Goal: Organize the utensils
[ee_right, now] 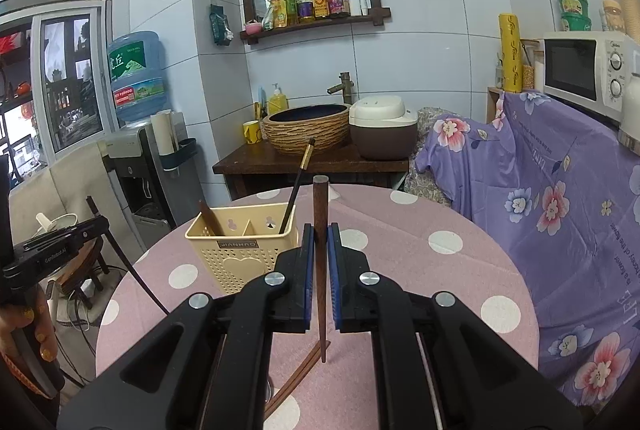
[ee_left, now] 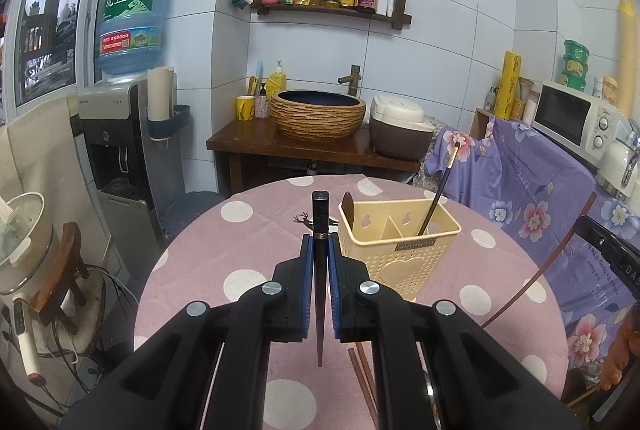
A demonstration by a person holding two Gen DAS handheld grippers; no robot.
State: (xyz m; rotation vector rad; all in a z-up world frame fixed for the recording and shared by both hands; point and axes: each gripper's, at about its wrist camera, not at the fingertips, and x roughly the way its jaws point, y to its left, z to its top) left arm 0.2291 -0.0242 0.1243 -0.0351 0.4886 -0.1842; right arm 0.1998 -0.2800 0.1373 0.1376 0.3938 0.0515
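The left gripper [ee_left: 320, 244] is closed tight on one dark chopstick [ee_left: 320, 226], which stands nearly upright between its blue pads, its square butt rising above the fingertips and its thin tip hanging below them over the pink dotted table [ee_left: 208, 258]. The right gripper [ee_right: 321, 234] is likewise closed on one brown chopstick [ee_right: 321, 205], held the same way, butt up and tip down just above the cloth. The cream utensil holder [ee_left: 400, 250] stands toward the far edge of the table; in the left wrist view it sits just to the right of the left gripper's fingertips, and in the right wrist view it sits just to the left of the right gripper's fingertips, so it lies between the two tools. The holder has two compartments: one keeps a brown handle [ee_left: 347, 203] that leans in the left corner, the other keeps one dark chopstick with a pale band [ee_left: 436, 197] that slants up and out to the right. Near the table's near edge, under the grippers, two more brown chopsticks [ee_right: 298, 376] lie flat and close together on the cloth. A hand [ee_right: 34, 330] grips the left tool at the left border of the right wrist view.
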